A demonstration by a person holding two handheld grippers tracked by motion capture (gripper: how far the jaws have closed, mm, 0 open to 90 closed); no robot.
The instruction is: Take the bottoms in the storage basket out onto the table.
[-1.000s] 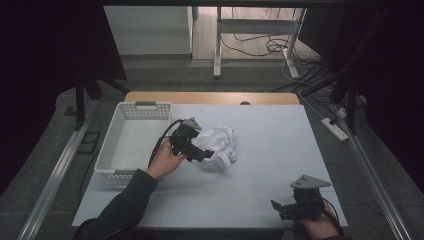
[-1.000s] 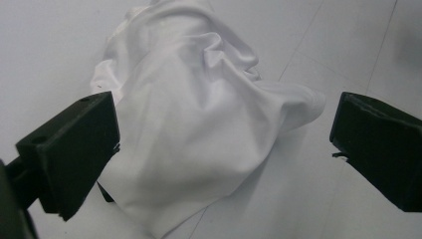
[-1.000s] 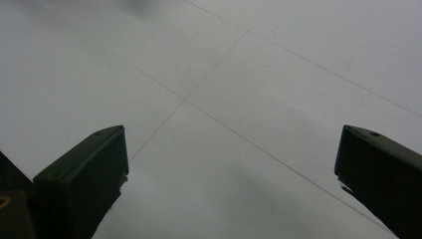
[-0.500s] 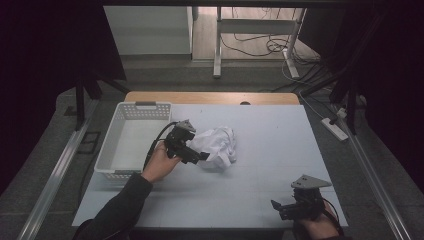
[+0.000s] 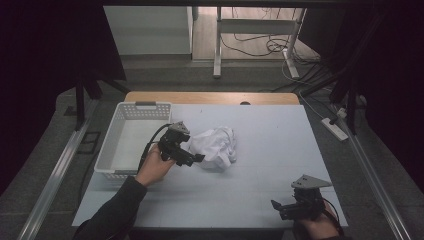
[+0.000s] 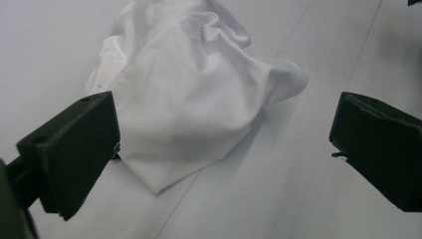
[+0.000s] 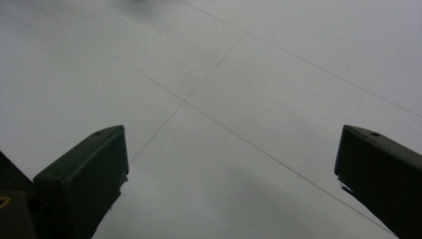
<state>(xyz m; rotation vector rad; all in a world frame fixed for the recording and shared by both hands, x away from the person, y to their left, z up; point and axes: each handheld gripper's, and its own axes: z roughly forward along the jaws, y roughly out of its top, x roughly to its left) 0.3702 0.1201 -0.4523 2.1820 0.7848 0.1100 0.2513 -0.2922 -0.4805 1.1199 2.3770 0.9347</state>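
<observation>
A crumpled white cloth (image 5: 217, 146) lies near the middle of the white table. My left gripper (image 5: 196, 160) hovers at the cloth's left edge, pointing right at it, jaws wide open. In the left gripper view the cloth (image 6: 189, 94) spreads between and beyond the two black jaws, its near corner just ahead of the left gripper (image 6: 224, 164); nothing is held. My right gripper (image 5: 278, 208) rests near the table's front right edge, open, pointing left. In the right gripper view the right gripper (image 7: 231, 184) has just bare table between its jaws.
A white plastic basket (image 5: 113, 150) stands at the table's left side, just behind the left hand. The table's wooden far edge (image 5: 210, 97) runs along the back. Metal rails flank both sides.
The left gripper has drawn slightly left and back from the cloth and risen a little. The cloth has settled flatter. The right gripper has not moved.
</observation>
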